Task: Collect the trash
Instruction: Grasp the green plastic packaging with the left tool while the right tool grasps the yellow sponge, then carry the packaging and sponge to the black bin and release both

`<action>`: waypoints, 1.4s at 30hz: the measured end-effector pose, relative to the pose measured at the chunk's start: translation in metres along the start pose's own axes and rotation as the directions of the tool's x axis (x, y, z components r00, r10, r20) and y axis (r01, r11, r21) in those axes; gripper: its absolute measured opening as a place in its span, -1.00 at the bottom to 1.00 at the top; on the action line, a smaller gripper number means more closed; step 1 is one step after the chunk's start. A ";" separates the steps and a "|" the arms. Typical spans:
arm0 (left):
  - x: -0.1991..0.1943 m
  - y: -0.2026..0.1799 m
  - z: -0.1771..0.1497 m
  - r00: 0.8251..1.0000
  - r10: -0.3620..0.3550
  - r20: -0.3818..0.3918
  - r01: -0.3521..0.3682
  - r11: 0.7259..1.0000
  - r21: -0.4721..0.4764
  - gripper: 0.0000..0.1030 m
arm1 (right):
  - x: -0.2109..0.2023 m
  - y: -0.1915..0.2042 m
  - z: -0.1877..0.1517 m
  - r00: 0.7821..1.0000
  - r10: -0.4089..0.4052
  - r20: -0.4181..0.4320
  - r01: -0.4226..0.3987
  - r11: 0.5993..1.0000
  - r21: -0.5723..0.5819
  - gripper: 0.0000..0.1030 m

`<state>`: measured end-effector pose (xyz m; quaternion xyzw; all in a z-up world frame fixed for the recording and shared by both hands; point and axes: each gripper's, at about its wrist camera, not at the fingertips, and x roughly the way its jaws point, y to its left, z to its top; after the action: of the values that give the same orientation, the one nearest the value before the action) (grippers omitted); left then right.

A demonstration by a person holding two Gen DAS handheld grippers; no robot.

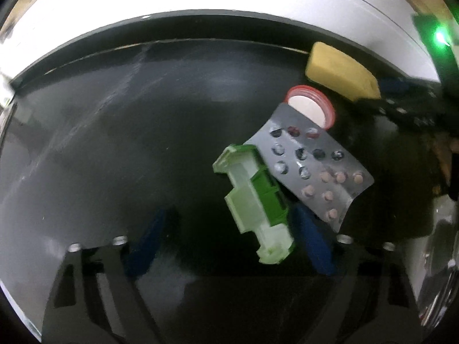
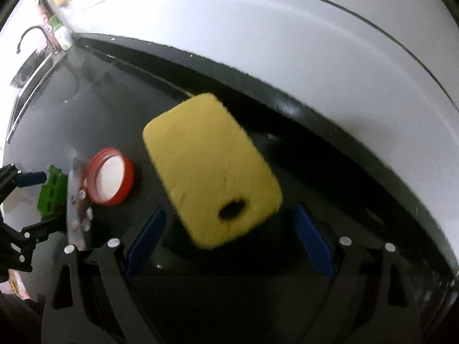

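Observation:
On the black counter [image 1: 114, 143] lie a green plastic piece [image 1: 255, 200], a silver pill blister pack [image 1: 312, 169], a red jar lid [image 1: 312, 106] and a yellow sponge [image 1: 341, 71]. My left gripper [image 1: 229, 229] is open, with the green piece between its blue fingers, near the right finger [image 1: 312, 243]. My right gripper [image 2: 229, 229] is open around the near end of the yellow sponge [image 2: 209, 169]. The right wrist view also shows the red lid [image 2: 112, 176], the blister pack [image 2: 77, 206], the green piece [image 2: 51, 195] and the left gripper [image 2: 28, 200].
A white wall [image 2: 287, 57] runs behind the counter. A sink with a black faucet [image 2: 31, 37] is at the far left of the right wrist view. A green light [image 1: 439, 37] glows at the far right of the left wrist view.

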<state>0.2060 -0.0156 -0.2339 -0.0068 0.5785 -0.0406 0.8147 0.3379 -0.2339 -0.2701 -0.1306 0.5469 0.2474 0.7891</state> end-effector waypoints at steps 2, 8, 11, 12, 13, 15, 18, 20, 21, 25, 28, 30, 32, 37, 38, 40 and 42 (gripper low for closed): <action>-0.001 0.000 0.001 1.000 -0.002 0.010 0.002 1.000 0.005 0.30 | 0.006 0.001 0.006 1.000 0.008 -0.003 -0.008 1.000 -0.022 0.65; -0.006 -0.004 0.001 1.000 0.000 0.031 -0.001 0.999 0.034 -0.41 | 0.005 0.009 0.012 1.000 0.001 0.002 -0.001 0.997 -0.079 -0.09; -0.010 -0.012 0.000 1.000 0.011 0.023 -0.012 0.998 0.056 -0.63 | -0.006 0.014 0.004 1.000 -0.008 0.011 0.009 0.998 -0.062 -0.23; -0.011 -0.014 -0.001 1.000 0.009 0.025 -0.010 0.999 0.053 -0.65 | -0.011 0.016 0.001 1.000 -0.005 0.016 0.006 0.999 -0.053 -0.25; -0.014 -0.013 -0.001 0.999 0.009 0.033 -0.011 0.999 0.053 -0.66 | -0.016 0.018 -0.002 1.000 -0.007 0.025 0.008 0.999 -0.046 -0.27; -0.019 -0.010 0.000 0.999 0.010 0.040 -0.012 0.999 0.049 -0.66 | -0.029 0.022 -0.010 0.999 -0.023 0.034 0.023 1.000 -0.014 -0.27; -0.028 -0.008 -0.004 0.998 0.025 0.052 -0.027 0.999 0.046 -0.72 | -0.054 0.032 -0.024 0.998 -0.041 0.048 0.039 0.999 0.038 -0.28; -0.041 -0.008 -0.006 0.997 0.033 0.072 -0.036 0.998 0.042 -0.72 | -0.070 0.038 -0.034 0.997 -0.045 0.055 0.041 0.997 0.065 -0.28; -0.048 -0.011 -0.009 0.996 0.034 0.081 -0.037 0.999 0.040 -0.72 | -0.082 0.043 -0.041 0.997 -0.043 0.065 0.037 0.996 0.081 -0.28; -0.075 -0.016 -0.027 0.993 0.044 0.108 -0.050 0.997 0.051 -0.72 | -0.115 0.064 -0.069 0.996 -0.043 0.084 0.035 0.994 0.103 -0.28; -0.093 -0.021 -0.045 0.992 0.049 0.119 -0.057 0.996 0.066 -0.72 | -0.139 0.084 -0.092 0.994 -0.051 0.093 0.041 0.994 0.104 -0.28; -0.105 -0.024 -0.057 0.991 0.047 0.129 -0.058 0.995 0.079 -0.72 | -0.149 0.093 -0.103 0.994 -0.045 0.103 0.033 0.993 0.111 -0.28; -0.112 -0.025 -0.064 0.990 0.046 0.135 -0.059 0.994 0.090 -0.72 | -0.159 0.103 -0.116 0.993 -0.042 0.108 0.030 0.993 0.112 -0.28; -0.126 -0.024 -0.084 0.988 0.037 0.148 -0.053 0.993 0.110 -0.72 | -0.172 0.127 -0.137 0.992 -0.039 0.117 0.025 0.993 0.115 -0.28; -0.129 -0.024 -0.088 0.988 0.036 0.151 -0.053 0.992 0.112 -0.72 | -0.173 0.133 -0.135 0.992 -0.040 0.118 0.026 0.993 0.115 -0.28; -0.134 -0.023 -0.094 0.987 0.040 0.156 -0.058 0.992 0.112 -0.72 | -0.175 0.140 -0.136 0.992 -0.042 0.121 0.028 0.993 0.114 -0.28; -0.140 -0.019 -0.099 0.986 0.041 0.162 -0.059 0.992 0.108 -0.72 | -0.180 0.145 -0.137 0.991 -0.045 0.128 0.031 0.993 0.115 -0.28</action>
<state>0.0661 -0.0206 -0.1339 0.0501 0.5082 -0.0519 0.8582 0.1007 -0.2212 -0.1439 -0.0799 0.5046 0.2092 0.8338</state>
